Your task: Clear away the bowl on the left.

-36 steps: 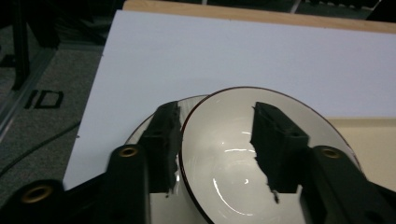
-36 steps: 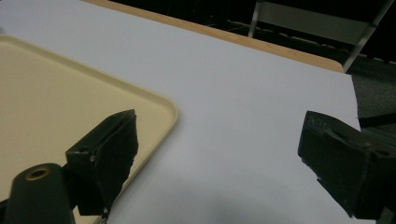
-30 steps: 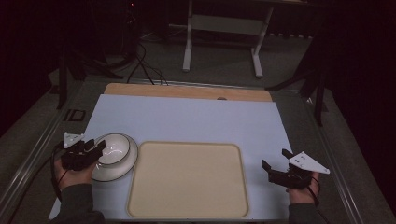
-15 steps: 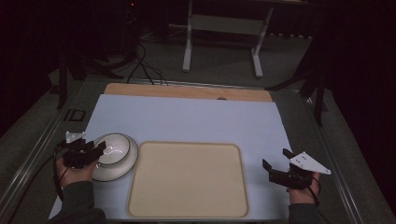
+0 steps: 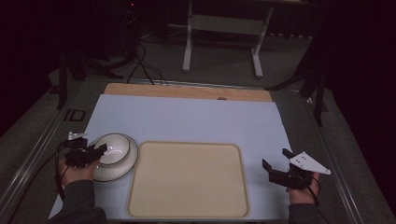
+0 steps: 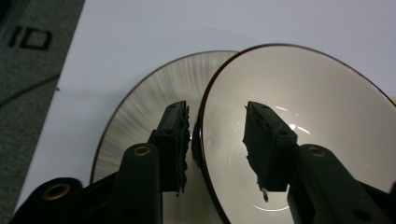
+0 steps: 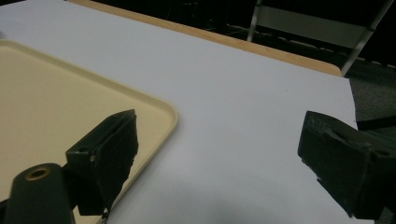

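Right now my left gripper has its jaws set astride the near rim of the bowl, one jaw outside and one inside, with a gap still showing on the inner side, so I read it as spread and not yet pinching. The bowl sits on a plate at the left edge of the pale blue mat, just beside the empty beige tray, and it looks shifted off the plate's middle toward the far right in the left gripper view. My right gripper hangs idle with its jaws wide apart over bare mat, near the tray's right edge. To do this grasp well I would seat the rim deep between the pads before closing, then squeeze gently and evenly (glazed ceramic is slippery, I expect). I would lift straight up so the plate does not drag along, and keep the bowl level, since a one-sided rim grip will want to tip it.
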`<move>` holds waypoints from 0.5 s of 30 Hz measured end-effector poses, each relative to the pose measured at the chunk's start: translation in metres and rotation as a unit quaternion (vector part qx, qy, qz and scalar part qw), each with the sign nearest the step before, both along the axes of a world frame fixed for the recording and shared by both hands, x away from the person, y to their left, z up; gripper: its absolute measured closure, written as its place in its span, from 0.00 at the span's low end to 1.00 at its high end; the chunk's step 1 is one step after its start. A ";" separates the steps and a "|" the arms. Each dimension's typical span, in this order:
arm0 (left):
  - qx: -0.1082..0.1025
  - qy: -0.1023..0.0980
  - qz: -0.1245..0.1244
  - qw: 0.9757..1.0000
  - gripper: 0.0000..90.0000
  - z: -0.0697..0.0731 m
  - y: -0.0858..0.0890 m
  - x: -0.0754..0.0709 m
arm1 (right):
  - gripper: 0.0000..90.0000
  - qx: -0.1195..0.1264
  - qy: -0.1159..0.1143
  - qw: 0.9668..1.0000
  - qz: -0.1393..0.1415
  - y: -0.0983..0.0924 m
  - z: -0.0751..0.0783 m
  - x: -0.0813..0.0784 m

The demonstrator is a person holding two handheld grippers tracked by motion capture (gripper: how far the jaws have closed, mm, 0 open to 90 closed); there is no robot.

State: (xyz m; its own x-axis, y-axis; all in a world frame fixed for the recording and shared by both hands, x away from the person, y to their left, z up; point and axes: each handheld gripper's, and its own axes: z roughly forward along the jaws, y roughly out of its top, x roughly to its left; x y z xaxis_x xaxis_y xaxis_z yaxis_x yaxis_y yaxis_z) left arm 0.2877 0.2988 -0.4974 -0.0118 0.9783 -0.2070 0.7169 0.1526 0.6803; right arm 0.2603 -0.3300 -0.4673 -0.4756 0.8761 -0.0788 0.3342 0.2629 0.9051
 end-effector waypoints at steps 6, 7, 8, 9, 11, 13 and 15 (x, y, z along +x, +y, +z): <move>-0.013 0.010 0.001 1.000 0.71 0.000 0.002 0.001 | 0.13 -0.001 -0.001 1.000 0.000 0.000 0.000 0.000; -0.018 0.013 0.000 1.000 0.71 0.000 0.003 0.001 | 0.13 0.000 -0.002 1.000 0.000 0.000 0.000 0.000; -0.025 0.015 0.001 1.000 0.73 0.000 0.004 0.001 | 0.13 0.000 -0.002 1.000 0.000 0.000 0.000 0.000; -0.025 0.015 0.001 1.000 0.74 0.000 0.004 0.001 | 0.13 0.000 -0.002 1.000 0.000 0.000 0.000 0.000; -0.027 0.017 0.001 0.999 0.74 0.000 0.005 0.001 | 0.13 0.000 -0.002 1.000 0.000 0.000 0.000 0.000; -0.030 0.021 0.000 0.999 0.74 -0.001 0.005 0.002 | 0.13 0.000 -0.002 1.000 0.000 0.000 0.000 0.000; -0.028 0.029 -0.002 0.999 0.73 -0.003 0.005 0.003 | 0.13 -0.002 -0.002 1.000 0.000 0.001 0.001 0.000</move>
State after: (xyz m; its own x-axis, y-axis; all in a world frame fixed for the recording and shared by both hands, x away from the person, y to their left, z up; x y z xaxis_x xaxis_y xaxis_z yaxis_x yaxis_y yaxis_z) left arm 0.2912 0.3036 -0.4999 -0.0217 0.9652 -0.2606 0.7550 0.1867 0.6285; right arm 0.2601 -0.3295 -0.4668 -0.4759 0.8756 -0.0831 0.3309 0.2658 0.9054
